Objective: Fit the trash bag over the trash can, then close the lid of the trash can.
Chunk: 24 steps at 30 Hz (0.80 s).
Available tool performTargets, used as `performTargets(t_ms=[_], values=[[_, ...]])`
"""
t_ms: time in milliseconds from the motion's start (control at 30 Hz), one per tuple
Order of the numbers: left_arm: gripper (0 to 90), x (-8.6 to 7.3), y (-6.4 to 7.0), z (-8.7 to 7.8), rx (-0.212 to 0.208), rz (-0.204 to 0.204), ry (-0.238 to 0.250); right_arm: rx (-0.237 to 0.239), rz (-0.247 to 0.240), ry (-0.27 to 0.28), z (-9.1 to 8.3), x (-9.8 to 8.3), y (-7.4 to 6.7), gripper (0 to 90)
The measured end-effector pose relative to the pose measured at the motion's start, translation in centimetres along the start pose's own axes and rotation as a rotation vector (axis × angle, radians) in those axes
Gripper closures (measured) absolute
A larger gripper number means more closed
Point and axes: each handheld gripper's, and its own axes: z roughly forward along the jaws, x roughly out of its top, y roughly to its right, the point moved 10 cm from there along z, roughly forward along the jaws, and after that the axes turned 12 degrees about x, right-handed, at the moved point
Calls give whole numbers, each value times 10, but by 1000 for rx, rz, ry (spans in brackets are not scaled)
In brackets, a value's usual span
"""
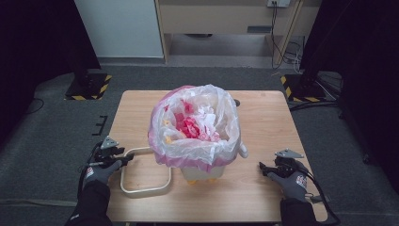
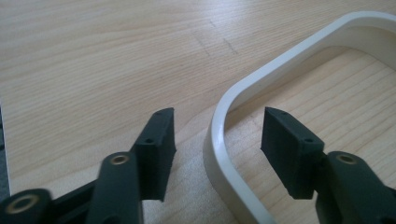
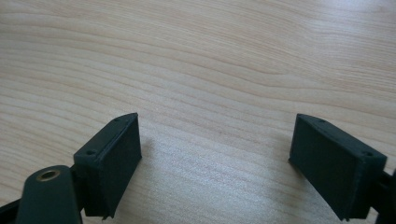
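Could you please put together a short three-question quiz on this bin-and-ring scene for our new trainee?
1. True or false: the left gripper has clamped the cream ring.
2. What lines the bin? A) a translucent bag B) a towel C) foil
3. What lies between the right gripper's jaws?

Key: 1. False; the ring's rim sits between the pads, untouched. 2. A. 3. Nothing; bare wooden table shows.
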Motion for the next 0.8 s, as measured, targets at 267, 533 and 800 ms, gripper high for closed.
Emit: performTargets(t_ms=[267,533,800], values=[[404,4,2,6,-5,55,3,10,2,-1,0,0,-2,159],[446,3,2,8,2,106,-9,11,-8,-2,0,0,-2,158],[681,3,1,8,19,138,-18,16,-7,-3,1,0,-2,157]])
